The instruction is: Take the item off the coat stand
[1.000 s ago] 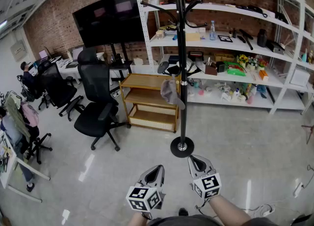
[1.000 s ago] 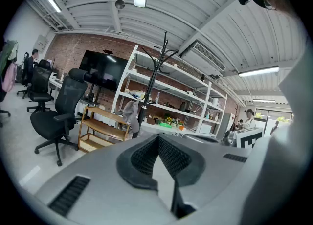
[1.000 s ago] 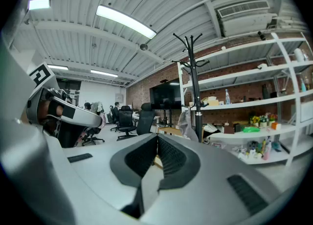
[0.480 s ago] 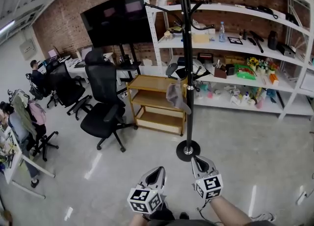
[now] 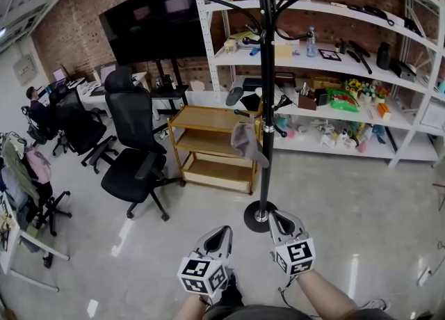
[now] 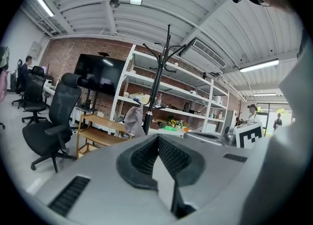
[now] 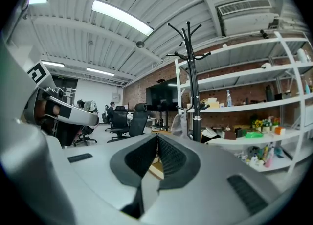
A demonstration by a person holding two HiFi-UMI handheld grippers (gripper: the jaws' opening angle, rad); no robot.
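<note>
Coat stand (image 5: pixel 266 68) nearer now; grey cap (image 5: pixel 245 142) hanging; left claw (image 5: pixel 224 230), right claw (image 5: pixel 275 215) both closed, empty.

No lettering, label, brand or number can be read anywhere.

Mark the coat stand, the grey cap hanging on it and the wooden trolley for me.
coat stand (image 5: pixel 266 68), head view, on the black pole.
grey cap (image 5: pixel 246 142), head view, middle of the fabric.
wooden trolley (image 5: pixel 208 117), head view, on its top shelf.
</note>
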